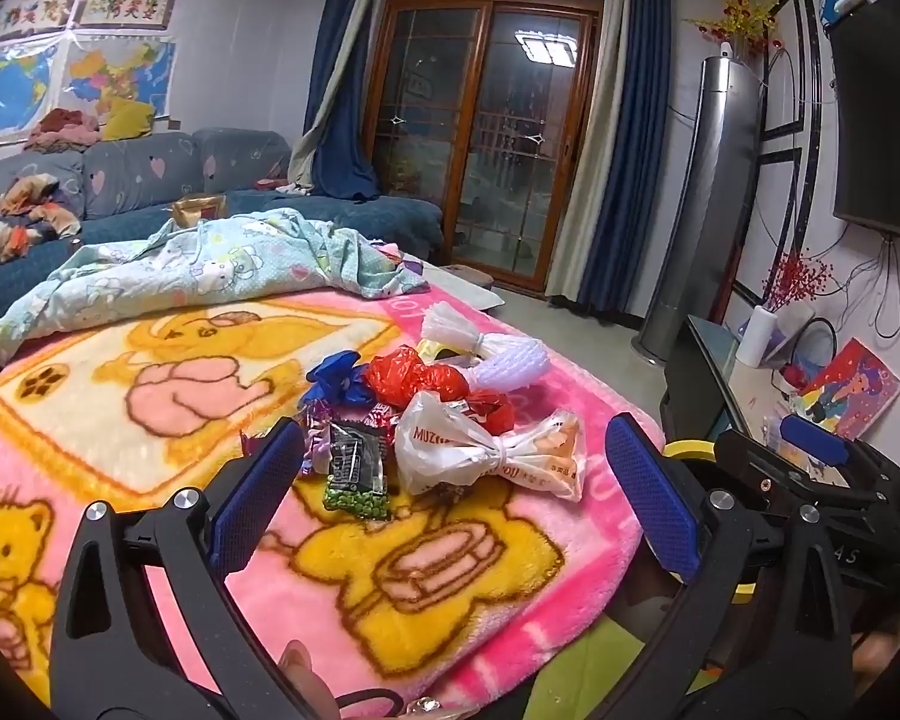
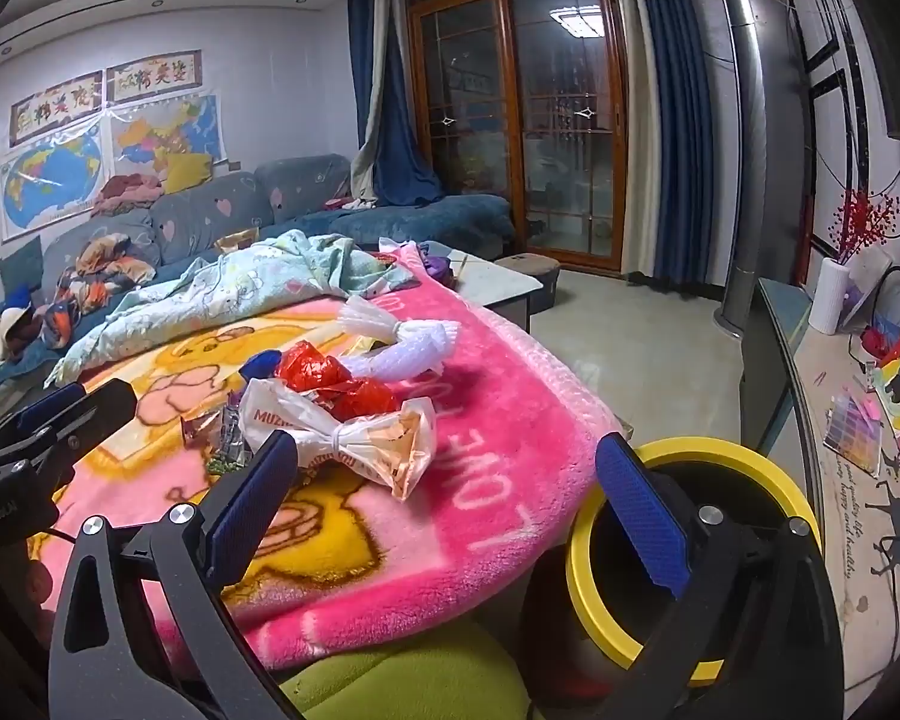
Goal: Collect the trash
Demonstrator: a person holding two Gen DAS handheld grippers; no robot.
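Nothing collected yet: my left gripper (image 1: 453, 498) and right gripper (image 2: 444, 516) gape empty; knotted bags (image 2: 336, 438) and wrappers (image 1: 354, 462) lie on the near pink blanket (image 2: 498, 480), yellow-rimmed bin (image 2: 720, 456) right.

Blue sofa (image 1: 150, 180), wood-framed glass doors (image 1: 486, 120), blue curtains (image 1: 624, 120).

The blanket (image 1: 510, 570) covers the table. The trash pile (image 1: 426, 414) lies on the blanket near its right edge. The knotted bag (image 1: 480, 450) lies at the front of the pile; the foam net (image 1: 498, 360) lies behind it. The bin (image 2: 690, 540) stands right of the table. The sofa (image 1: 150, 180) stands behind.
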